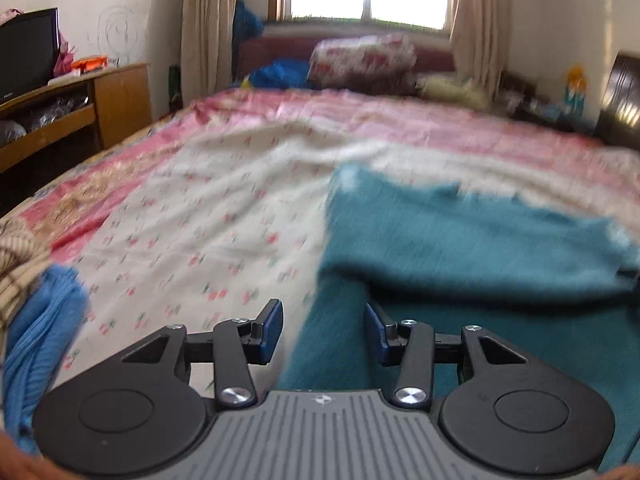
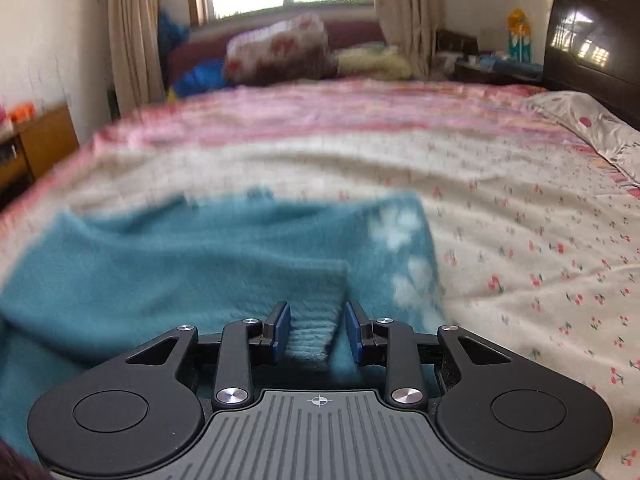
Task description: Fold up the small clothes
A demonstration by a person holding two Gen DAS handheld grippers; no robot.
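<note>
A teal fleece garment [image 2: 192, 264] with pale flower prints lies on the flowered bedsheet [image 2: 520, 240], one layer folded over itself. My right gripper [image 2: 318, 330] is low over its near edge. A ribbed teal band [image 2: 314, 320] lies between the blue pads, with a thin gap showing beside the right pad [image 2: 354, 332], so the jaws are open. In the left wrist view the same garment [image 1: 460, 240] fills the right half, its folded layer casting a shadow. My left gripper [image 1: 323, 332] stands open over the garment's left edge, nothing pressed between its pads.
A blue knit garment [image 1: 36, 332] and a checked cloth [image 1: 16, 264] lie at the bed's near left. Pillows and bundles [image 2: 280, 48] are piled by the window. A wooden TV stand [image 1: 80, 108] stands left of the bed and a dark headboard [image 2: 592, 36] to the right.
</note>
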